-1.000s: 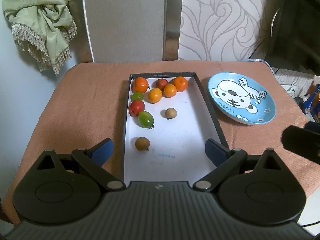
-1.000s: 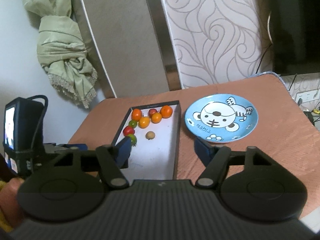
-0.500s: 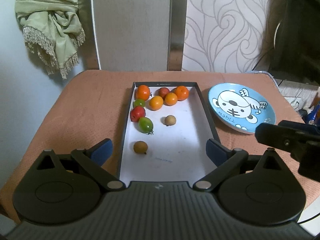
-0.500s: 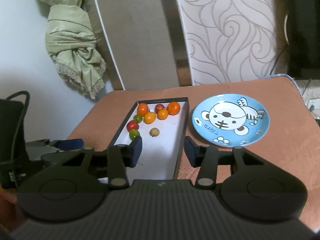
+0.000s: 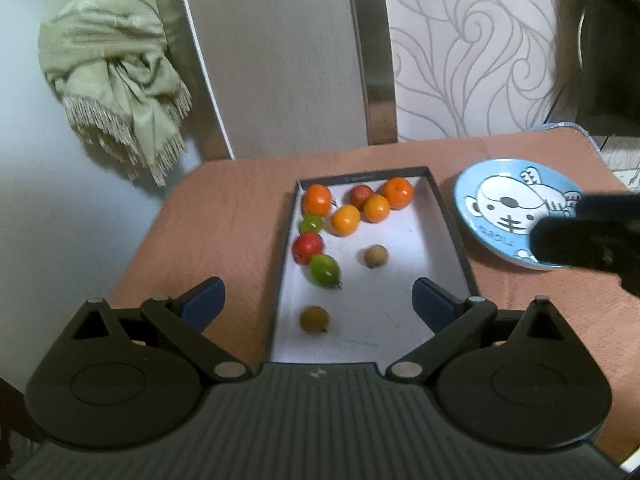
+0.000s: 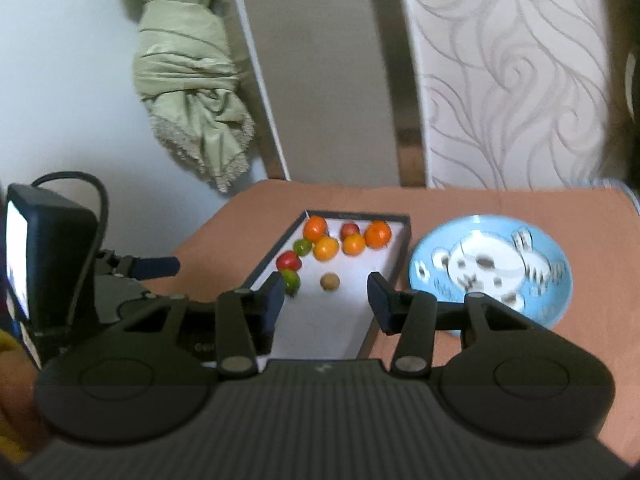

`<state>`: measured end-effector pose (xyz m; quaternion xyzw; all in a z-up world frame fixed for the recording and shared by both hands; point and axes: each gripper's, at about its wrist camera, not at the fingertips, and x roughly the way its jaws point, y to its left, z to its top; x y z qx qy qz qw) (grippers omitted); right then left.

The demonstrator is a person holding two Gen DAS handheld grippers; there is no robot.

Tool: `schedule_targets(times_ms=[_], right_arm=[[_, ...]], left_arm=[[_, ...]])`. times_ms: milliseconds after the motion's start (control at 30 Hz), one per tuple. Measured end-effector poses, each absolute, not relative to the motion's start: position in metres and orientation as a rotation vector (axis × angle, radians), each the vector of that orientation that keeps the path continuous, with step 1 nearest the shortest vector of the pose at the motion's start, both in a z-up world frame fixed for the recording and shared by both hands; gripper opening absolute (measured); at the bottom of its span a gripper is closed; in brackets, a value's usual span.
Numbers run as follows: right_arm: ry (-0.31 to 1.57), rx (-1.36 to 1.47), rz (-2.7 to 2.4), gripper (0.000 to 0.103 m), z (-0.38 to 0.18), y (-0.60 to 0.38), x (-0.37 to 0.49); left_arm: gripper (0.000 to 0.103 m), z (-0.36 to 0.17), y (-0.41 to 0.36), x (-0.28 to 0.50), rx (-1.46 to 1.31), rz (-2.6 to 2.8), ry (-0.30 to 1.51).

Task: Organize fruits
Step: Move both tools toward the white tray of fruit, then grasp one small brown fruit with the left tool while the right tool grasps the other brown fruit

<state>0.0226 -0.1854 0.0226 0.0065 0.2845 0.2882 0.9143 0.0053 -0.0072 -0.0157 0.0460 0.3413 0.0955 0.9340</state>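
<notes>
A black-rimmed tray (image 5: 452,232) with a white floor holds several small fruits: orange ones (image 5: 345,220) at the far end, a red one (image 5: 308,247), a green one (image 5: 324,271) and two brown ones (image 5: 375,256). An empty blue tiger plate (image 5: 508,184) lies to its right. My left gripper (image 5: 316,300) hangs open and wide over the tray's near end, with nothing held. My right gripper (image 6: 326,296) stands open but narrow above the tray (image 6: 402,248), in line with a brown fruit (image 6: 330,282) and not touching it. The plate (image 6: 488,268) is beside its right finger.
A terracotta cloth (image 5: 224,208) covers the table. A green tasselled cloth (image 5: 116,80) hangs at the back left beside a grey panel (image 5: 280,60). A small screen with a cable (image 6: 44,252) sits on the left tool. The table's right edge runs close behind the plate.
The right gripper's jaws have narrowed from wide to about half, gripping nothing. It has shifted left over the tray, and its dark body now covers part of the plate in the left wrist view.
</notes>
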Motion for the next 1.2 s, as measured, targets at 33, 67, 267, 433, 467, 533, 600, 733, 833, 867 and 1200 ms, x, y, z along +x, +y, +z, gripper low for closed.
schedule_targets(times_ms=[33, 67, 267, 433, 467, 533, 600, 733, 833, 867, 1200], right_arm=[[0.578, 0.004, 0.606, 0.050, 0.023, -0.185, 0.026], [0.579, 0.004, 0.612, 0.050, 0.023, -0.186, 0.028], [0.594, 0.038, 0.619, 0.050, 0.016, -0.190, 0.030], [0.595, 0.031, 0.598, 0.050, 0.011, -0.190, 0.028], [0.595, 0.029, 0.588, 0.050, 0.011, -0.189, 0.028], [0.601, 0.024, 0.575, 0.049, 0.011, -0.190, 0.027], [0.600, 0.019, 0.560, 0.048, 0.010, -0.188, 0.027], [0.618, 0.041, 0.544, 0.039, 0.004, -0.182, 0.031], [0.629, 0.035, 0.545, 0.039, 0.001, -0.173, 0.032], [0.628, 0.031, 0.545, 0.039, 0.001, -0.171, 0.031], [0.648, 0.016, 0.525, 0.039, -0.003, -0.159, 0.033]], left_arm=[[0.101, -0.016, -0.009, 0.004, 0.078, 0.184, 0.700], [0.101, -0.018, -0.012, 0.001, 0.068, 0.184, 0.699], [0.101, -0.032, -0.036, -0.015, 0.066, 0.148, 0.699], [0.101, -0.035, -0.032, -0.007, 0.060, 0.137, 0.693], [0.101, -0.036, -0.030, -0.005, 0.055, 0.133, 0.693], [0.100, -0.039, -0.026, -0.002, 0.057, 0.129, 0.692], [0.097, -0.042, -0.022, 0.001, 0.065, 0.108, 0.697], [0.091, -0.044, -0.013, 0.004, 0.089, 0.082, 0.700], [0.088, -0.044, -0.004, 0.007, 0.081, 0.075, 0.703], [0.085, -0.045, -0.001, 0.009, 0.076, 0.072, 0.708], [0.068, -0.062, 0.012, 0.027, 0.048, 0.072, 0.783]])
